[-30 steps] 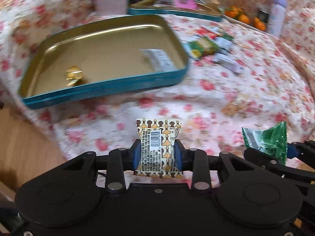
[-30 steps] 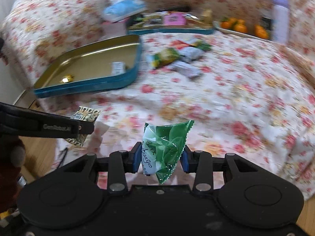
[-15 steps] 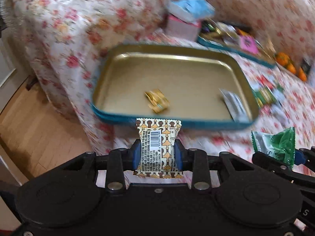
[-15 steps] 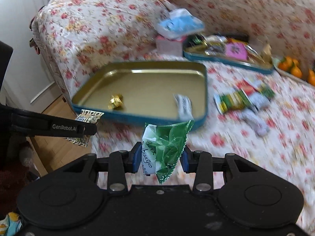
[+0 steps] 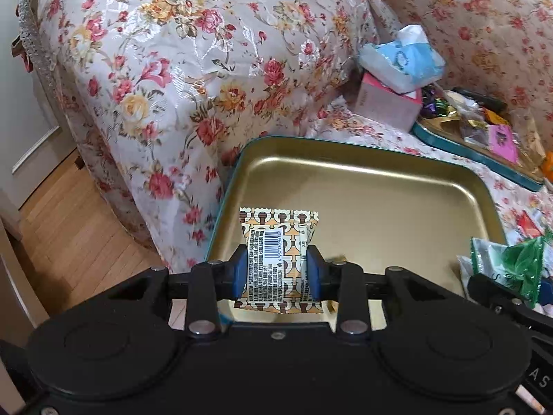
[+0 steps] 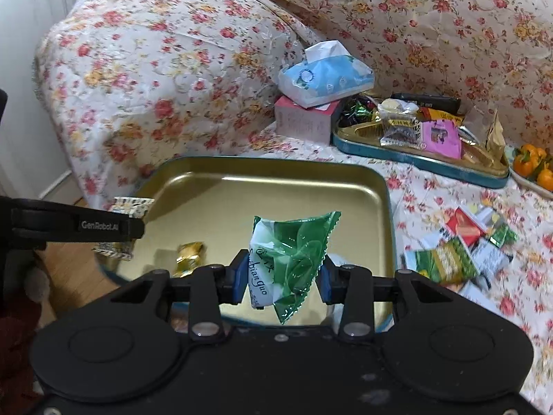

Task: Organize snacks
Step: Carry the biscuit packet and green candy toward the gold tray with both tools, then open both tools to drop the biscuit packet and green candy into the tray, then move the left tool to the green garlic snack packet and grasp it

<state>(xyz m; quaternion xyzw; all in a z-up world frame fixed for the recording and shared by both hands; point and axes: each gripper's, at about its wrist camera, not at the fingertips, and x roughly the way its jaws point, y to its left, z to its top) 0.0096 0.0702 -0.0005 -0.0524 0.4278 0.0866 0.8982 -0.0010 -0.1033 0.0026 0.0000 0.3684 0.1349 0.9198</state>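
My left gripper (image 5: 276, 265) is shut on a brown-and-cream patterned snack packet (image 5: 278, 259) with a barcode, held above the near left part of a gold tray with a teal rim (image 5: 363, 186). My right gripper (image 6: 284, 273) is shut on a green-and-white snack packet (image 6: 292, 259), also above that gold tray (image 6: 262, 186). A gold-wrapped candy (image 6: 189, 257) lies in the tray. The green packet (image 5: 515, 263) shows at the right edge of the left wrist view. The left gripper's finger (image 6: 79, 224) with its patterned packet (image 6: 133, 204) shows at the left of the right wrist view.
Several loose snack packets (image 6: 459, 252) lie on the floral sofa cover right of the tray. A second teal tray full of snacks (image 6: 421, 138) sits behind, beside a pink box (image 6: 304, 121) topped by a blue tissue pack (image 6: 325, 76). Oranges (image 6: 532, 166) at far right. Wooden floor (image 5: 69, 228) to the left.
Both grippers have moved left with their packets, from over the bare sofa cover to above the gold tray, which now fills the middle of both views.
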